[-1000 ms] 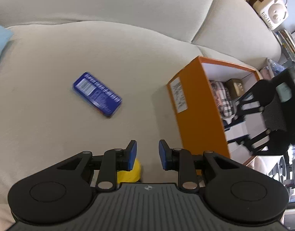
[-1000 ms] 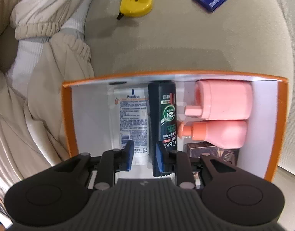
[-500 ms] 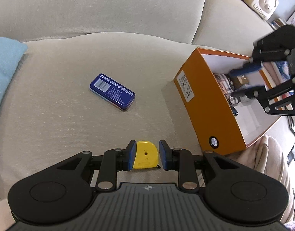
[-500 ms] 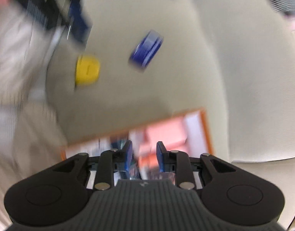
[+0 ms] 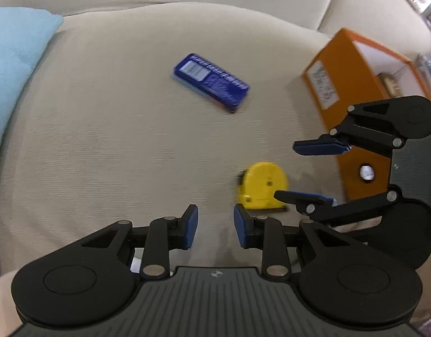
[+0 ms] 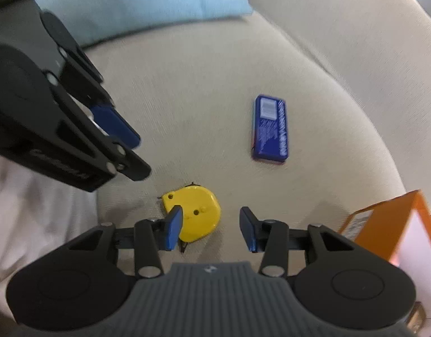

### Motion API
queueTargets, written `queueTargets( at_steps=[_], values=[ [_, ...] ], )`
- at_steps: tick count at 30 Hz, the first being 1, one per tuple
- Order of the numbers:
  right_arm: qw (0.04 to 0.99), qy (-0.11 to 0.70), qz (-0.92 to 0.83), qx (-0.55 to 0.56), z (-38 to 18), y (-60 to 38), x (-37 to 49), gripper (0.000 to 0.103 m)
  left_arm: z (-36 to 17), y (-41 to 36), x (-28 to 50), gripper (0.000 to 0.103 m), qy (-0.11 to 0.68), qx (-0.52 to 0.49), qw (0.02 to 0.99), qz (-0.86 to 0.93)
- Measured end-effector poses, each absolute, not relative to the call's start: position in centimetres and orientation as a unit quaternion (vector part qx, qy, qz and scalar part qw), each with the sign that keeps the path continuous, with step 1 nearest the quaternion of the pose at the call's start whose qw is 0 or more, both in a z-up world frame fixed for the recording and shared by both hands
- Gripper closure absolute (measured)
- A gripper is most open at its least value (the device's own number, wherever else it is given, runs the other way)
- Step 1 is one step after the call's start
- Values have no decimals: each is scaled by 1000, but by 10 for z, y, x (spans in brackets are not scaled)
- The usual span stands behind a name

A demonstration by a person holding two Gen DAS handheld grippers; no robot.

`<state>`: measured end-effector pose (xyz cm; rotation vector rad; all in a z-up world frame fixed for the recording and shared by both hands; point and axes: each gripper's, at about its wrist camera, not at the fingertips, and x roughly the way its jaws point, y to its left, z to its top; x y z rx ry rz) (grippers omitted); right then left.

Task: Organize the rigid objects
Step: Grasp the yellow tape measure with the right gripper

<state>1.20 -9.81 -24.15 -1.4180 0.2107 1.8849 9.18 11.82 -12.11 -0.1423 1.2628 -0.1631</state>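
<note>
A yellow tape measure (image 6: 198, 216) lies flat on the beige sofa seat. My right gripper (image 6: 211, 227) hovers just over it with its jaws opening; the tape measure sits partly between the fingers, nearer the left pad, and neither pad presses on it. In the left wrist view the tape measure (image 5: 261, 186) lies to the right of my left gripper (image 5: 215, 226), which stands open with only cushion in its gap. The right gripper (image 5: 305, 171) reaches in from the right there. A blue rectangular tin (image 6: 270, 127) lies farther back on the seat, also seen as the blue tin (image 5: 211, 82).
An orange box (image 5: 353, 98) with a white inside stands on the seat at the right, its corner also showing as the orange box (image 6: 384, 224). A light blue pillow (image 6: 145, 2) lies at the back. The left gripper (image 6: 136, 154) crowds the left side above pale clothing (image 6: 32, 210).
My right gripper has left the orange box, swung over to the yellow tape measure and widened its jaws. The left gripper shifted, so the tape measure now lies to its right.
</note>
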Motion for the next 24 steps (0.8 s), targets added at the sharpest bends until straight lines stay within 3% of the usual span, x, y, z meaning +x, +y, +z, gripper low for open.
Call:
queueTargets(
  at_steps=[3, 4, 9, 12, 15, 24],
  values=[
    [374, 85, 736, -558, -255, -92, 4, 39, -128, 126, 95, 68, 592, -88, 798, -76],
    [367, 83, 738, -560, -258, -91, 2, 39, -130, 128, 96, 68, 593, -95, 796, -77],
    [345, 54, 730, -587, -269, -88, -9, 37, -137, 128, 99, 68, 600, -105, 789, -77],
    [336, 70, 734, -587, -273, -82, -8, 39, -139, 132, 100, 68, 601, -120, 786, -82],
    [325, 90, 737, -586, -275, -79, -8, 46, -140, 135, 100, 68, 600, -137, 784, -82],
    [325, 99, 736, -585, -278, -80, -7, 47, -141, 133, 101, 68, 601, -134, 784, -83]
  ],
)
